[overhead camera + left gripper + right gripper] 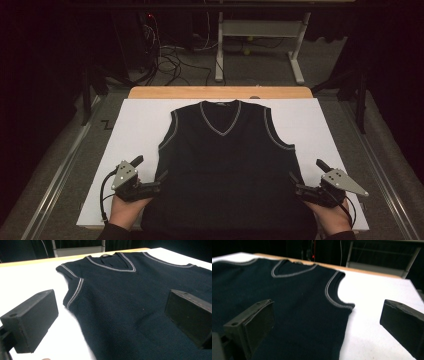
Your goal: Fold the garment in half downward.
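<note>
On the table (150, 92) in front of you, a white sheet (135, 130) covers nearly the whole top, leaving a strip of bare wood along the far edge. Flat on that sheet, front up and roughly centred, lies a dark sleeveless vest (227, 170) with pale stitched trim around its V-neck and both armholes; the neck points away from you and the hem reaches the near edge of the sheet.

Your left gripper (159, 181) sits at the vest's left side edge, below the armhole, with your hand (127, 210) behind it at the near edge of the table. From the left gripper view its jaws stand wide apart: one block is over the white sheet just beside the fabric edge, the other over the dark knit, so the vest's side edge runs between them. Nothing is pinched.

Your right gripper (292, 181) mirrors it at the vest's right side edge. From the right gripper view its jaws are likewise spread wide, one over the knit and one over the bare white sheet, with the side edge and the lower end of the trimmed armhole between them, and nothing held.

Each gripper carries a grey three-cornered plate, and a black cable loops from the left one.
</note>
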`<state>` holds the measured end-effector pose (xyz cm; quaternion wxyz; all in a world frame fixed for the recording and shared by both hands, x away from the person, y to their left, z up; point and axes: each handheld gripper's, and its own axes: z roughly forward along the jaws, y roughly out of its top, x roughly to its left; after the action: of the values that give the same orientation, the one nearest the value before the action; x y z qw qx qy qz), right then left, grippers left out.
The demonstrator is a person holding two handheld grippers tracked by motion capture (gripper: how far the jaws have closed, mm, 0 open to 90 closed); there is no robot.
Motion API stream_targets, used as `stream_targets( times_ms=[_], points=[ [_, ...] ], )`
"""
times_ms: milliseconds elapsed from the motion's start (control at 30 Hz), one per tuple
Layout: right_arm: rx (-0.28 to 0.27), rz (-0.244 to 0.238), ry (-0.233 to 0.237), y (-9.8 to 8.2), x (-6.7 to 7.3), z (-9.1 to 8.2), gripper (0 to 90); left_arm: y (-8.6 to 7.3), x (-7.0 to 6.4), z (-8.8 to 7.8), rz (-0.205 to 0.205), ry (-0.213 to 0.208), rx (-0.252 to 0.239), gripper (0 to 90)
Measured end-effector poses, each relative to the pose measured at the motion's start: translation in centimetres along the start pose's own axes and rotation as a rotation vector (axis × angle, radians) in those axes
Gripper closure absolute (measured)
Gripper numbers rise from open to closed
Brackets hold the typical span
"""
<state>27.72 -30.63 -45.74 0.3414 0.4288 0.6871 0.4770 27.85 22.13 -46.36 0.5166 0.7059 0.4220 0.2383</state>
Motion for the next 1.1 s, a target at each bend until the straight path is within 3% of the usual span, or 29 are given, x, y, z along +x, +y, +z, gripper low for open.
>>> stream_targets(
  times_ms=[133, 300, 400, 767, 933, 967, 1000, 1033, 1100],
  points=[
    [-0.014, -0.011, 0.007, 0.1, 0.0, -0.1, 0.0, -0.1, -0.2, 0.2, 0.017, -0.009, 0.015, 0.0],
    [-0.005, -0.002, 0.014, 0.1, 0.1, 0.0, 0.0, 0.0, -0.3, 0.1, 0.001, -0.048, 0.019, 0.0],
    [-0.006, -0.002, 0.013, 0.1, 0.2, 0.0, 0.0, 0.0, -0.4, 0.1, 0.019, -0.038, 0.012, 0.0],
    [-0.014, -0.007, 0.019, 0.3, 0.4, 0.1, 0.0, 0.1, 0.4, -0.3, -0.041, -0.007, -0.003, 0.0],
    [-0.018, -0.016, 0.015, 0.5, 0.4, 0.1, 0.0, 0.4, 1.0, -0.4, -0.060, 0.015, 0.050, 0.0],
    [-0.019, -0.018, 0.013, 0.6, 0.5, 0.1, 0.0, 0.4, 1.1, -0.5, -0.057, 0.028, 0.070, 2.5],
    [-0.023, -0.019, 0.008, 0.7, 0.5, 0.2, 0.0, 0.3, 1.4, -0.5, -0.060, 0.053, 0.115, 23.3],
    [-0.023, -0.019, 0.008, 0.7, 0.5, 0.2, 0.0, 0.3, 1.4, -0.5, -0.060, 0.053, 0.115, 29.1],
    [-0.024, -0.015, 0.005, 0.8, 0.5, 0.2, 0.0, 0.1, 2.0, -0.1, -0.097, 0.076, 0.205, 34.2]
  ],
)
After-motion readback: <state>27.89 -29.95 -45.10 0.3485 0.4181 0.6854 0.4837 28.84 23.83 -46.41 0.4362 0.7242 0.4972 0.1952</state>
